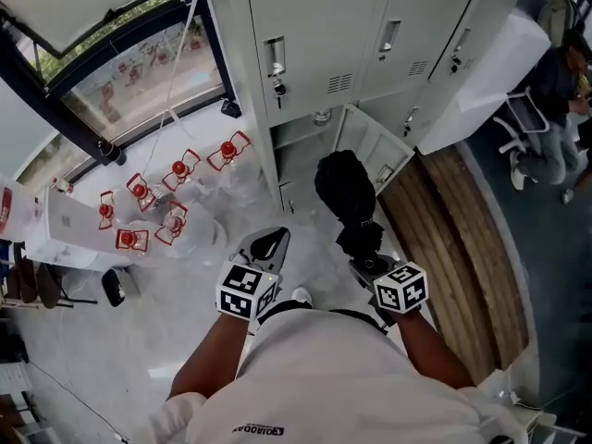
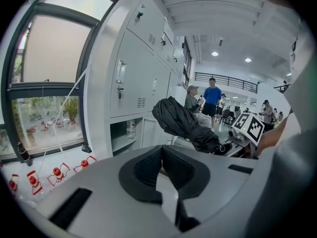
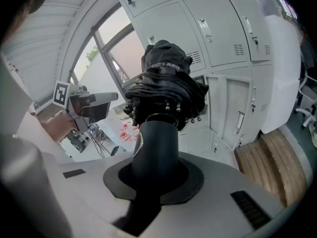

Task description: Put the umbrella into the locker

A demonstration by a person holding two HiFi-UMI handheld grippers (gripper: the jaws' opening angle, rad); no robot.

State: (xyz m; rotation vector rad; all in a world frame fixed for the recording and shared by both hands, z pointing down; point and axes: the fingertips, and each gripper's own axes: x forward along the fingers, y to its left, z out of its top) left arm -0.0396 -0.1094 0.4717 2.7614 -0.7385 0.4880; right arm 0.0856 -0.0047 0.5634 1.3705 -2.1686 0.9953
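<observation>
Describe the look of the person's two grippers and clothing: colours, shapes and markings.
The left gripper and the right gripper both have smooth light-grey shells with dark slots and a black surround at the front. The left one's fingers are black and textured. Each gripper carries a cube of black-and-white square markers. The person wears a white top with a small dark print.

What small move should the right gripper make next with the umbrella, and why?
Probably carry the umbrella forward toward the open locker compartment, tip first: the right gripper grips its handle, and the umbrella is short of the opening.
</observation>
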